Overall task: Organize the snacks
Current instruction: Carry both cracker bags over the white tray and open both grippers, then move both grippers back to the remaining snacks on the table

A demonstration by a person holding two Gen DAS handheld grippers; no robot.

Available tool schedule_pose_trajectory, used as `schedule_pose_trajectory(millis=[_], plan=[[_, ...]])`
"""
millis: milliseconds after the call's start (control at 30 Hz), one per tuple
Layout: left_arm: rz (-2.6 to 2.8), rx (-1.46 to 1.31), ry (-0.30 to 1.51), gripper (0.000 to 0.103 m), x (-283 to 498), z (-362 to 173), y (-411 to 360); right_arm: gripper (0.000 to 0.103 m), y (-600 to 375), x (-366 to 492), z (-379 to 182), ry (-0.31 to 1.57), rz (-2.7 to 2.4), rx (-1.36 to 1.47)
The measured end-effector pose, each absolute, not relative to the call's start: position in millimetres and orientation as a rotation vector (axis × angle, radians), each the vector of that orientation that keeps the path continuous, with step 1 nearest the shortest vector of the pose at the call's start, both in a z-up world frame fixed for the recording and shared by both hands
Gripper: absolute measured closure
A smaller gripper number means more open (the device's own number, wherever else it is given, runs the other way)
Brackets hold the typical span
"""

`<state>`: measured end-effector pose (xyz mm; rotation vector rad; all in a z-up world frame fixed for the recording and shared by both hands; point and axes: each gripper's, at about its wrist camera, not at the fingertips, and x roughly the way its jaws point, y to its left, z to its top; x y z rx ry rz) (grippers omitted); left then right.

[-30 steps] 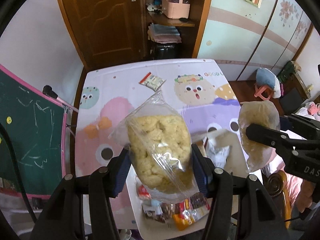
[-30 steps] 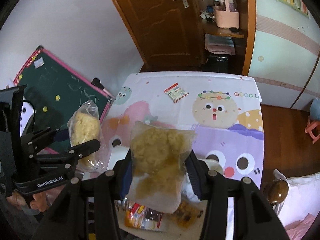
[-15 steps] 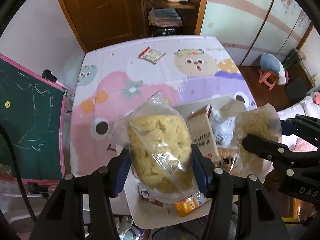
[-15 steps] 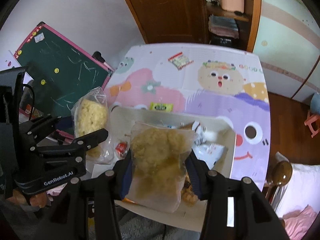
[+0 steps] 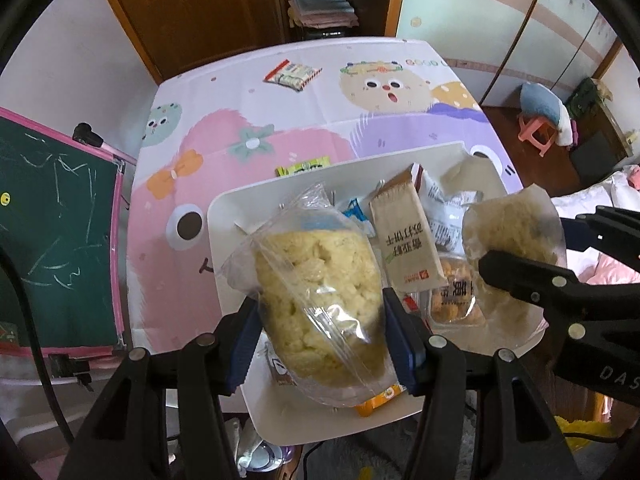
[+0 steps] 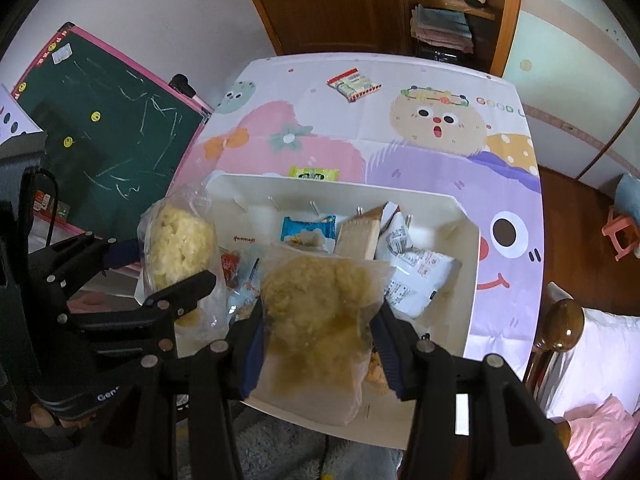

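Observation:
My left gripper (image 5: 322, 338) is shut on a clear bag of pale yellow puffed snack (image 5: 320, 280) and holds it above the near left part of a white tray (image 5: 224, 216). My right gripper (image 6: 320, 340) is shut on a second, darker bag of puffed snack (image 6: 320, 312) above the tray's near edge (image 6: 468, 312). Each gripper shows in the other view: the right one (image 5: 532, 256) with its bag (image 5: 508, 232), the left one (image 6: 160, 272) with its bag (image 6: 178, 244). The tray holds several snack packets, among them a brown packet (image 5: 408, 236) and a white packet (image 6: 416, 276).
The tray sits on a table with a cartoon-print cloth (image 5: 280, 120). A red and white packet (image 5: 292, 75) lies at the far side; a green packet (image 5: 304, 168) lies just beyond the tray. A green chalkboard (image 5: 52, 232) stands left. A chair back (image 6: 564, 328) is at the right.
Both grippers, each still holding its bag, have risen and pulled back toward me over the tray. More of the tray and its packets now shows beneath the bags.

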<state>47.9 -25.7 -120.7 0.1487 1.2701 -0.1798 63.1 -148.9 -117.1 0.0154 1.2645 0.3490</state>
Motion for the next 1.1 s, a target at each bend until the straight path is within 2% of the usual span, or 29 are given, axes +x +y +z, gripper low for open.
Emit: schedule_pose_trajectory(millis=[300, 367, 433, 533, 600, 700, 1100], plan=[[-0.173, 0.148, 1.291, 0.046, 44.9, -128.6, -26.6, 0.053, -148.7, 60.4, -123.4, 1.288, 0.336, 0.009], [-0.176, 0.128, 1.296, 0.040, 44.4, -128.5, -25.7, 0.053, -149.4, 60.5, -124.1, 1.296, 0.339, 0.018], [-0.172, 0.122, 1.288, 0.023, 44.0, -126.6, -25.5, 0.053, -150.1, 60.6, -125.0, 1.301, 0.337, 0.024], [-0.154, 0.130, 1.282, 0.017, 43.9, -126.1, -25.1, 0.052, -153.4, 61.2, -126.8, 1.309, 0.326, 0.039], [-0.151, 0.095, 1.298, 0.012, 44.3, -128.1, -21.3, 0.044, -157.3, 62.0, -127.4, 1.314, 0.309, 0.053], [-0.150, 0.055, 1.307, 0.012, 42.9, -129.1, -16.5, 0.034, -163.2, 62.3, -125.2, 1.297, 0.300, 0.090], [-0.139, 0.074, 1.279, 0.012, 33.0, -122.3, -16.3, 0.033, -162.7, 58.3, -124.3, 1.299, 0.312, 0.112]])
